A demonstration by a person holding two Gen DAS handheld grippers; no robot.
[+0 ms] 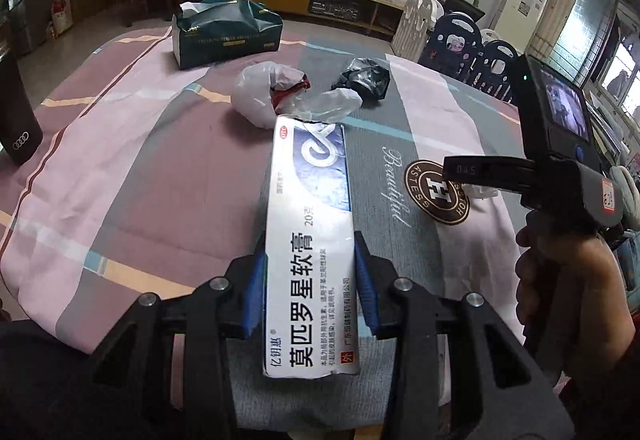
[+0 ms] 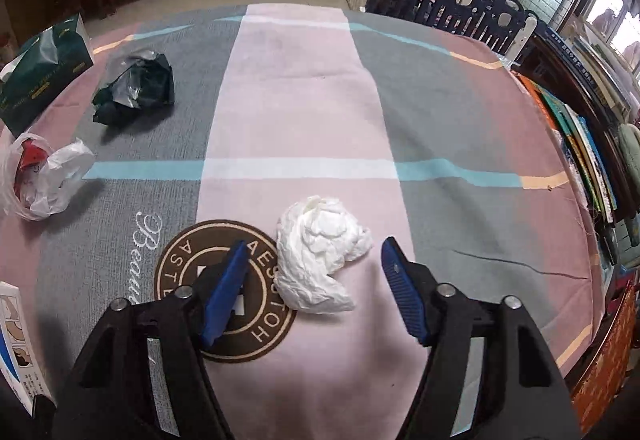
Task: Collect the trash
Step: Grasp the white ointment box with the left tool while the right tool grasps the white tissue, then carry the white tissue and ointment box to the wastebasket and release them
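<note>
Already the left tool (image 1: pixel 310 288) grips an ointment box (image 1: pixel 310 224), while the right tool (image 2: pixel 312 280) straddles a crumpled tissue (image 2: pixel 320 260), jaws apart and untouching. Left on the bench (image 2: pixel 296 87): a white bag (image 2: pixel 44 175) and a black bag (image 2: pixel 136 87).

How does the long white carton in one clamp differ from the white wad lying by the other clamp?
The ointment carton is a rigid, straight-edged box printed in blue; the crumpled tissue is soft, shapeless and plain white. The carton is pinched between the left gripper pads; the tissue lies loose on the tablecloth, with the right gripper open around it. Both are mostly white.
</note>
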